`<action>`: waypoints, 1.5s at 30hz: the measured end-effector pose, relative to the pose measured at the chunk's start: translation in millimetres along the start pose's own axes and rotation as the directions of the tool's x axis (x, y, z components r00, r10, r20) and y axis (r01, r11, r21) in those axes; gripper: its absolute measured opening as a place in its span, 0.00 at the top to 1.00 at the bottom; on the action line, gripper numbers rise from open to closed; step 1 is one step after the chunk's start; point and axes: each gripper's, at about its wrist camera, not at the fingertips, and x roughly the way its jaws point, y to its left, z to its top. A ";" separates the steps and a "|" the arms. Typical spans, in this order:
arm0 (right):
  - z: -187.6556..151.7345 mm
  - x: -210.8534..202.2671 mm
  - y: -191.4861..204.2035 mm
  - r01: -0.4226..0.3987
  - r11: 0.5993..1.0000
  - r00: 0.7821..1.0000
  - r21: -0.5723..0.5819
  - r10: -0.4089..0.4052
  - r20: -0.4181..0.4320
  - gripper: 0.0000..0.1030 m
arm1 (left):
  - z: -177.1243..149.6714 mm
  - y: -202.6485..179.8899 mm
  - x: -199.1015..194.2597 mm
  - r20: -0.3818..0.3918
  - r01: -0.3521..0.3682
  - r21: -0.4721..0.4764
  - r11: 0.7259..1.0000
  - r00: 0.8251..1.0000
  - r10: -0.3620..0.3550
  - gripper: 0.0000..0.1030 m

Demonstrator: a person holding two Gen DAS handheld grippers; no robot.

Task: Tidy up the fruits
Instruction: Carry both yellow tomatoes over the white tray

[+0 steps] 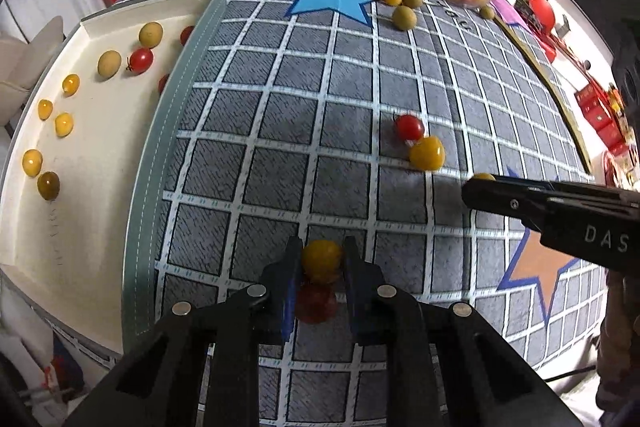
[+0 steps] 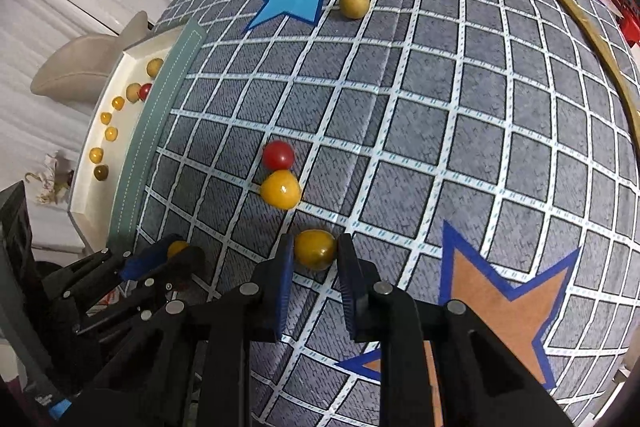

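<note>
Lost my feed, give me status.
Left hand-held gripper shut on yellow tomato. Right hand-held gripper shut on another yellow tomato. Tray path clear.

We see both pictures through strong fisheye lenses: the grid lines of the checked tablecloth (image 1: 360,107) bulge outward like a globe, and black vignette fills the corners. The light is even, bright indoor light from above, leaving only soft, short shadows beside the fruit. Small white glints sit on the yellow cherry tomato (image 2: 281,189) and the red cherry tomato (image 1: 409,127). The white tray (image 1: 96,155) is pale and slightly washed out. In the left wrist view, the yellow tomato (image 1: 322,259) closest to the lens looks soft and blurred. Objects along the far rim are squeezed, small and hard to read.
</note>
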 end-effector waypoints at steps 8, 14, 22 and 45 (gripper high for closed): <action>9.5 -6.1 -8.9 -0.010 1.000 1.000 -0.011 0.010 0.002 0.77 | 14.1 -4.4 -2.7 0.013 0.014 -0.022 1.000 1.000 -0.014 0.79; 12.4 -1.8 -7.2 -0.007 1.000 1.000 -0.016 0.007 -0.008 0.77 | 17.9 3.0 6.9 0.009 0.014 -0.053 0.999 1.000 -0.014 0.79; 22.6 -13.9 -2.3 0.015 1.000 0.999 0.010 -0.015 0.035 0.77 | 35.5 12.4 -7.3 0.046 0.037 -0.042 0.998 0.998 -0.035 0.79; 70.7 32.7 157.3 -0.085 0.978 0.996 -0.190 0.086 -0.006 0.77 | 22.9 163.8 -50.1 0.086 -0.147 -0.226 0.963 0.982 0.170 0.79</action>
